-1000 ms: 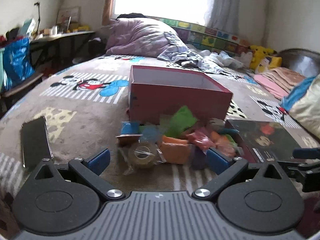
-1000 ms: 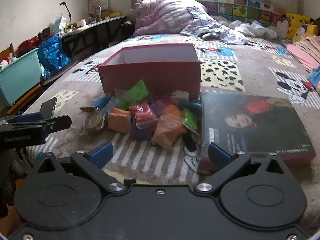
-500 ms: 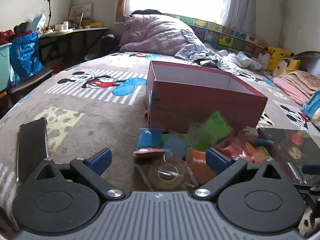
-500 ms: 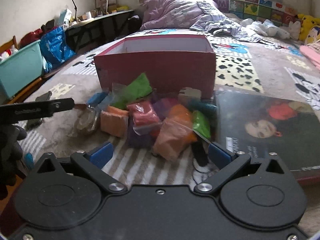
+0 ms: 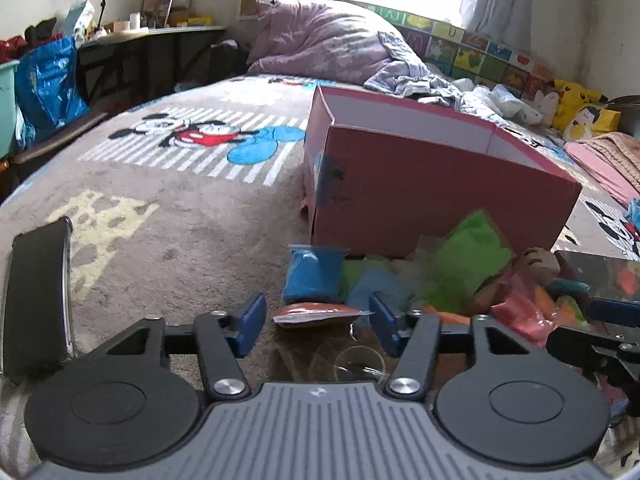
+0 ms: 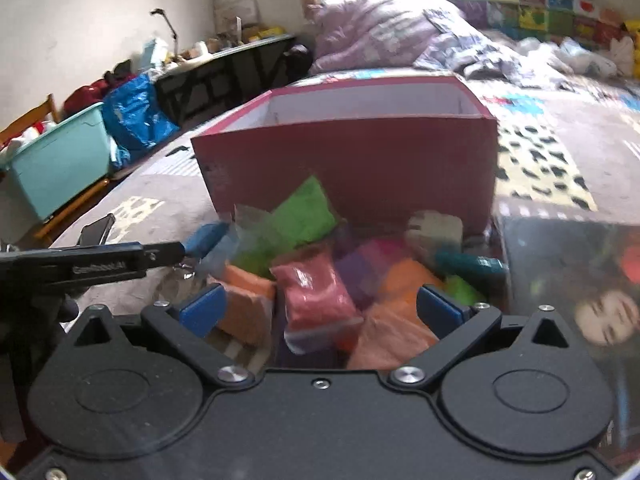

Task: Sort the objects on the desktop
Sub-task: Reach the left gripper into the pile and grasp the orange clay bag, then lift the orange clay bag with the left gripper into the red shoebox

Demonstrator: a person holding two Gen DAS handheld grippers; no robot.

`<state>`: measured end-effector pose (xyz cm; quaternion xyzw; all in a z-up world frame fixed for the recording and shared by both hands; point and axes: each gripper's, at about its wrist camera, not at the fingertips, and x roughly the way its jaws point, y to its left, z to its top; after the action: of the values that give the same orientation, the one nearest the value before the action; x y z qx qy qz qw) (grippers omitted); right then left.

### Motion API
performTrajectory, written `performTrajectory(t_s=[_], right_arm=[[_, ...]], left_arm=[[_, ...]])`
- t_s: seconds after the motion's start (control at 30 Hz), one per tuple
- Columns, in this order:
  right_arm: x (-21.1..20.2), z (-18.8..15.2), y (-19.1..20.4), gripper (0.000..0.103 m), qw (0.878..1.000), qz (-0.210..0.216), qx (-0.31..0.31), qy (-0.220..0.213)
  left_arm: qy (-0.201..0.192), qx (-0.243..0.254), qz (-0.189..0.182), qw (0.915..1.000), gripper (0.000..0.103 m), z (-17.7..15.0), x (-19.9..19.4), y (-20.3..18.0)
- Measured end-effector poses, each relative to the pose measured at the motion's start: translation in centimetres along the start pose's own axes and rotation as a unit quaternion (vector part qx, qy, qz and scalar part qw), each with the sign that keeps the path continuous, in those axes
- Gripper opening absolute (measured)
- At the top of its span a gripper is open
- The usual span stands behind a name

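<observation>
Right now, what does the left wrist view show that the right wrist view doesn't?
Only the left wrist view shows the roll of clear tape just under the open left gripper, the Mickey print on the blanket and the yellow plush toys.

Only the right wrist view shows the teal bin, the red bag between the open right gripper's fingers, and the face on the dark book cover.

Both show the pink box, the green bag and the black phone.

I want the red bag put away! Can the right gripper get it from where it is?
Probably yes. The red bag lies on top of the pile, straight ahead between the open fingers of the right gripper, with nothing covering it.
</observation>
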<state>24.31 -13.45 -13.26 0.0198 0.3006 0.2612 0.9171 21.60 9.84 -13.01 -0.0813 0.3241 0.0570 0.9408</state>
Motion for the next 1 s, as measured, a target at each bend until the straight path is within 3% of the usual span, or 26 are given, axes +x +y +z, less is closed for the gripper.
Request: performTrajectory(t_s=[0.13,0.27,0.5,0.77,1.0], right_arm=[[0.4,-1.2,-0.5,0.103,1.000,0.025,0.000,-0.017],[0.4,-2.6,-0.1,0.103,0.998,0.034,-0.055,-0.020],[-0.1,-2.7,-0.7,0.103,0.996,0.051,-0.067,-0.034],[-0.6,-2.9,-1.2,0.103,0.996,0.057,-0.058,-0.040],[-0.8,-3.1,-1.0,0.103,0.996,0.054,-0.059,-0.044]], left_arm=[[0.007,-0.006,0.000,1.0000,0.053,-0.1,0.5,0.1],[0.018,-0.015,-0.001,0.9997,0.053,-0.1,0.9,-0.1],[0.022,-0.015,-0.002,0.9997,0.047,0.0,0.0,-0.6],[0.000,-0.017,-0.003,0.9999,0.047,1.1,-3.6,-1.4],[-0.039,0.008,-0.016,0.9991,0.047,4.2,-6.6,-3.3]])
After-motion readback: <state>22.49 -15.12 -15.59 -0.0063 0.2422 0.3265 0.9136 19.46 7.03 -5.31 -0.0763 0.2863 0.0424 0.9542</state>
